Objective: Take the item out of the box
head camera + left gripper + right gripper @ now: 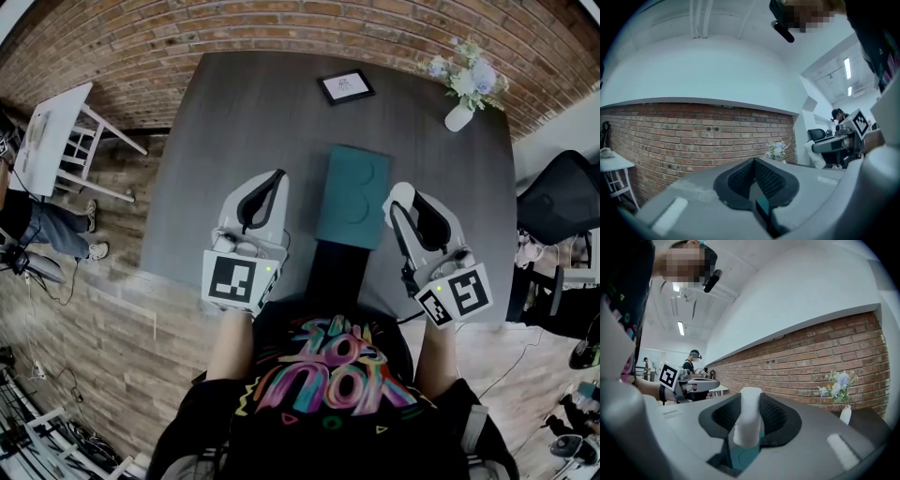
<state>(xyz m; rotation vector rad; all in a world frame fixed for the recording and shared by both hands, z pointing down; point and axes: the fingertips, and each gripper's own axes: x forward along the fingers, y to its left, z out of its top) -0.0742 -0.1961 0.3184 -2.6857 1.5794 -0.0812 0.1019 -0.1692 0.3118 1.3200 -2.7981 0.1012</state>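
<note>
A teal box (352, 192) lies shut in the middle of the dark grey table (244, 122), between my two grippers. My right gripper (400, 204) is shut on a white cylinder-shaped item (397, 197) at the box's right edge. In the right gripper view the item (748, 416) stands upright between the black pads (776, 418), with teal (743, 455) showing below it. My left gripper (275, 178) rests left of the box, jaws together and holding nothing. In the left gripper view its jaws (754, 185) meet in a narrow V, with a sliver of the teal box (764, 206) behind.
A small framed card (345, 86) lies at the table's far side and a white vase of flowers (463, 94) stands at the far right corner. A white side table (52, 141) is off to the left, a black office chair (562, 202) to the right. A brick wall runs behind.
</note>
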